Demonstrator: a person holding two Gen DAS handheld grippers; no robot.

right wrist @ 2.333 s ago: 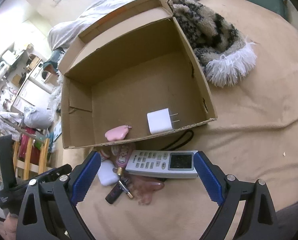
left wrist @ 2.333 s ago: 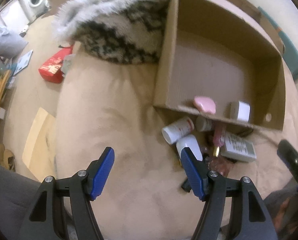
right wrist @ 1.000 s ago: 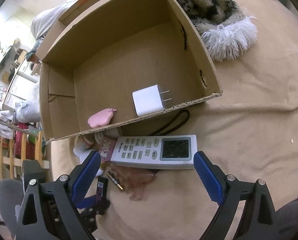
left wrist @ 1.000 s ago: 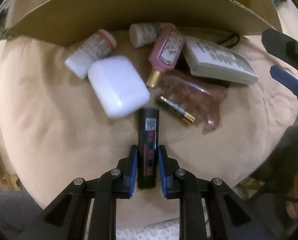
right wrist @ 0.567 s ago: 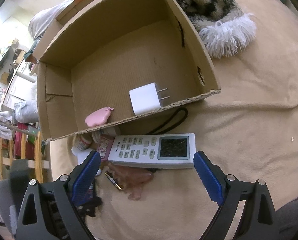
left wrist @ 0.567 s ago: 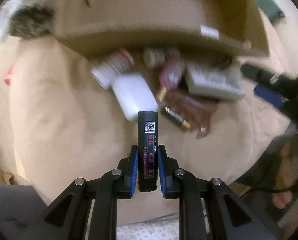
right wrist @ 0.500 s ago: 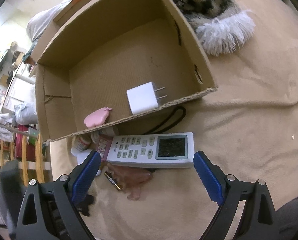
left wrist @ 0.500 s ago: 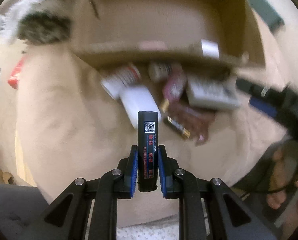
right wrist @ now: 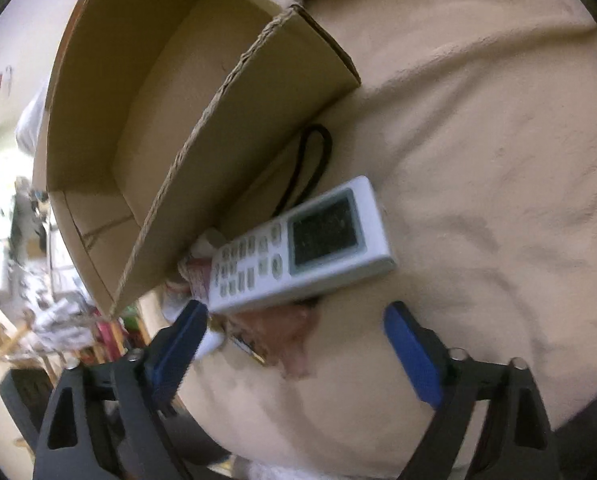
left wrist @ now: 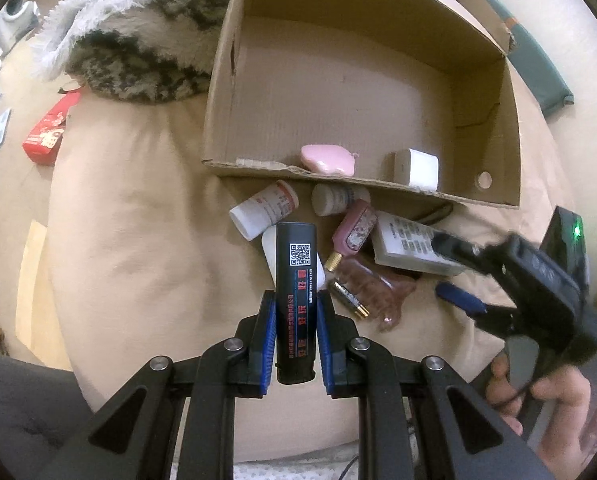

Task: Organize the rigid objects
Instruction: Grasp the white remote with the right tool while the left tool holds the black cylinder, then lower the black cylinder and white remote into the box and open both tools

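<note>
The left gripper (left wrist: 296, 322) pinches a black battery (left wrist: 295, 280); carry it clear over the box (left wrist: 510, 128) wall. The right gripper (right wrist: 294, 344), jaws closing, holds nothing above the remote (right wrist: 298, 244).

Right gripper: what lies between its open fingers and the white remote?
In the right wrist view, a translucent pink piece and a small battery lie between the right gripper, jaws closing on nothing, and the remote.
</note>
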